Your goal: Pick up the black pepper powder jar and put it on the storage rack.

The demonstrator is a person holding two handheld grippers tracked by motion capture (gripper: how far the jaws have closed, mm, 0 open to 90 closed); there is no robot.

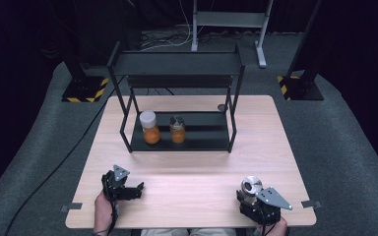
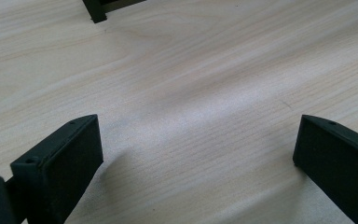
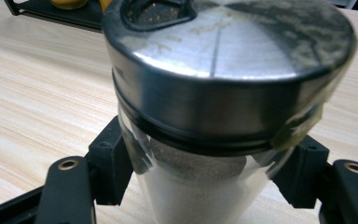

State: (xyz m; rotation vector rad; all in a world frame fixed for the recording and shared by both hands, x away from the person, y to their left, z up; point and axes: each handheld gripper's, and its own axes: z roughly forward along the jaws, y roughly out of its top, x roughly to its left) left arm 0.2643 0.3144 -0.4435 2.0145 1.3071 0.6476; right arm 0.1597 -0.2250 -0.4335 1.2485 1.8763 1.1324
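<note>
My right gripper (image 1: 249,195) is near the table's front right corner, shut on a clear glass jar (image 1: 251,186). That jar (image 3: 200,186) has a silver shaker lid (image 3: 228,51) and pale powder inside, and a black pad presses it on each side. Near the front left my left gripper (image 1: 139,191) stands open, its jaws wide apart over bare wood (image 2: 196,140) with nothing between them. A black two-tier rack (image 1: 197,140) stands at the table's middle back. On its lower shelf are a white-lidded jar (image 1: 149,127) and a dark-lidded jar (image 1: 177,129), both with orange contents.
A small dark round object (image 1: 222,107) lies on the table beside the rack's right rear leg. One rack foot (image 2: 95,11) shows ahead of the left gripper. Grey tape marks (image 1: 72,206) sit at the front corners. Stands and cables are on the floor beyond the table.
</note>
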